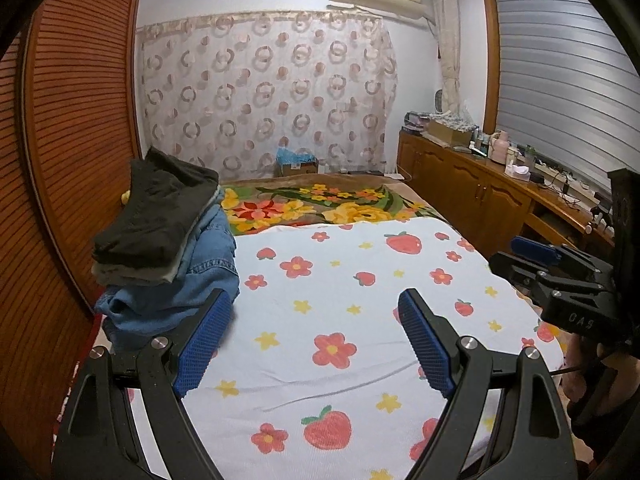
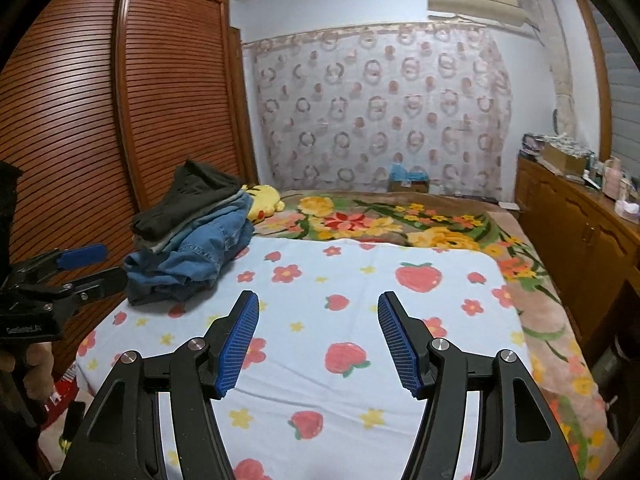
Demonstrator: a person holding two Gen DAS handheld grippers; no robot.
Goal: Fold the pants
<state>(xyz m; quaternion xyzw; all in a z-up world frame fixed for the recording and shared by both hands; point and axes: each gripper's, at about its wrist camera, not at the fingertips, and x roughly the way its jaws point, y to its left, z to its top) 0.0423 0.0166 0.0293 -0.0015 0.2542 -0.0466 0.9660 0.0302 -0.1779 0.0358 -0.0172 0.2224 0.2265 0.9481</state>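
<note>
While both tools hung over the bed, neither had hold of anything. Your left gripper [image 1: 316, 344], black-framed with blue ribbed pads, stood with its jaws spread wide and only the pale blue sheet printed with strawberries and flowers [image 1: 340, 264] between them. Your right gripper [image 2: 318, 344], same make, stood somewhat narrower, also with nothing but sheet between its pads; it showed again at the right edge of the left wrist view.

Item, task goods: a stack of folded pants [image 1: 160, 232] at the left of the left wrist view, just beyond the left pad. Dark charcoal pair on top, a grey layer beneath, blue denim at the bottom, its lower folds slumped and bulging toward the sheet. In the right wrist view the same stack [image 2: 188, 240] sat left of centre, against the brown louvred wooden wardrobe [image 2: 120, 100].

Item, work surface: the middle of the sheet lay bare; no unfolded pair showed in either view.

Judgement: you appeared to be between garments, with the next pair yet to be fetched. To do that well, you would have laid it flat mid-sheet, clear of the stack, taken the waistband with one tool and the hem with the other, and kept the left pad off the loose denim so the pile was not dragged over.
</note>
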